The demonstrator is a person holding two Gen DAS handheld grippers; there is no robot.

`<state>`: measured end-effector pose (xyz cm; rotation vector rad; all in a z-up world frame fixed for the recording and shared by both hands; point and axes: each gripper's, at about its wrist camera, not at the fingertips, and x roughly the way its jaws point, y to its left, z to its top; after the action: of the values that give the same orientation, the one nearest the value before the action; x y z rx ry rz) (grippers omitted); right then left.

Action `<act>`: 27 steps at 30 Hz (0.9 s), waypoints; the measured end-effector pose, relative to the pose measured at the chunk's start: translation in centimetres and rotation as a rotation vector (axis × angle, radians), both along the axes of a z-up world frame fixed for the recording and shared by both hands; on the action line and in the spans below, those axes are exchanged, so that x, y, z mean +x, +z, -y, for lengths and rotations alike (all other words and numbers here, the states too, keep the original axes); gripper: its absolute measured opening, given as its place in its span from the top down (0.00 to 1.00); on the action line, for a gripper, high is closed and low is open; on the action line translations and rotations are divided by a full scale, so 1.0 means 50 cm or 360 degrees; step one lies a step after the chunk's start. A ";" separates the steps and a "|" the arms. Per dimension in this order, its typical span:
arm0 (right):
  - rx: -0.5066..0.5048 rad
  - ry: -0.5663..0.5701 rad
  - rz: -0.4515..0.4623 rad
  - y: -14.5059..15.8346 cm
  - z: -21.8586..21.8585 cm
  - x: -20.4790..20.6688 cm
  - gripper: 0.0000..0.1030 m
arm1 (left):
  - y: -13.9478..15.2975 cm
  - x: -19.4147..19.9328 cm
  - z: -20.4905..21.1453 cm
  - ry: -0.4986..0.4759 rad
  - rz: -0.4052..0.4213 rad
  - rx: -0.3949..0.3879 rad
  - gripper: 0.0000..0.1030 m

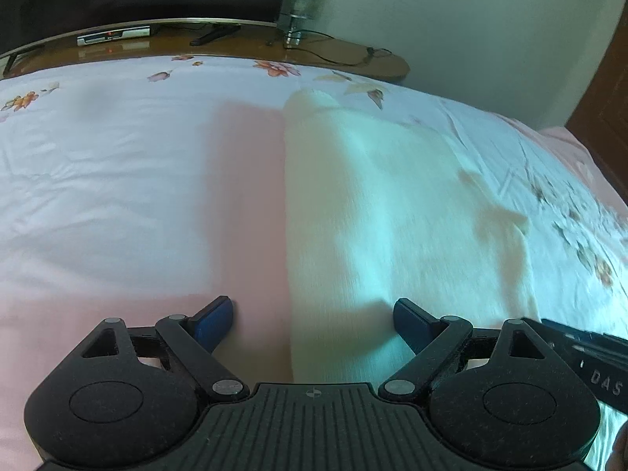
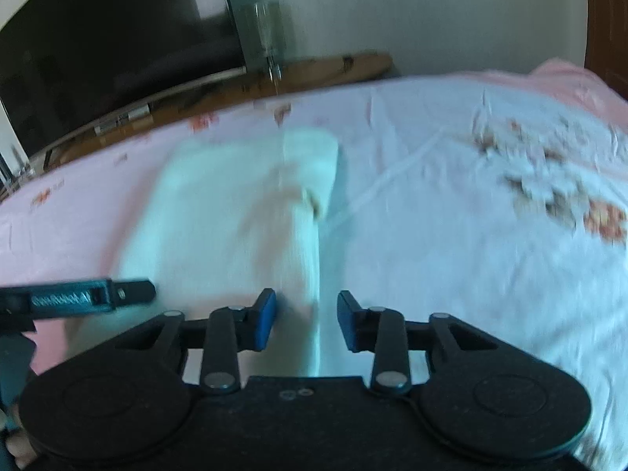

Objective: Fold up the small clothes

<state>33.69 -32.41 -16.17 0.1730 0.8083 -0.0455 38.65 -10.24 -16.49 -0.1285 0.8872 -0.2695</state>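
Observation:
A pale cream garment (image 1: 392,204) lies flat on the bed, folded into a long strip. In the left wrist view my left gripper (image 1: 314,318) is open, its blue pads (image 1: 214,324) straddling the garment's near left edge, just above the cloth. In the right wrist view, which is blurred, the garment (image 2: 219,216) lies ahead and to the left. My right gripper (image 2: 306,320) is open over the garment's near right edge. Part of the other gripper shows at the side of each view (image 2: 78,298).
The bed is covered by a white and pink sheet with flower prints (image 1: 98,165). A wooden bench (image 1: 235,45) with a set-top box, cables and a glass vase (image 1: 302,0) stands beyond the bed's far edge. A dark television (image 2: 110,51) is behind it.

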 end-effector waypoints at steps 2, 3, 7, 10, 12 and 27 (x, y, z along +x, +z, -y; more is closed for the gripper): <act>0.0021 -0.0021 0.0009 0.000 0.001 -0.017 0.68 | -0.001 -0.016 -0.003 -0.0023 0.0006 0.0008 0.14; 0.0055 -0.0030 0.0016 0.002 0.003 -0.024 0.68 | -0.002 -0.023 -0.006 -0.0031 0.0009 0.0006 0.14; 0.0138 -0.0010 -0.0046 -0.017 -0.004 -0.043 0.70 | -0.001 -0.030 -0.012 -0.0053 0.0008 0.0019 0.14; 0.0125 -0.0014 -0.0038 -0.004 -0.008 -0.048 0.70 | 0.006 -0.026 -0.017 -0.0023 -0.0036 -0.0013 0.14; 0.0128 -0.0019 -0.0014 0.010 -0.008 -0.048 0.64 | 0.010 -0.024 -0.019 -0.0009 -0.0054 -0.0032 0.14; 0.0164 -0.0027 0.0095 0.051 -0.007 -0.005 0.40 | 0.052 0.058 -0.005 0.0031 -0.0010 -0.0091 0.14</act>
<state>33.44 -32.06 -13.63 0.2774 0.7498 -0.0142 41.58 -9.98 -13.87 -0.1912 0.8845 -0.2764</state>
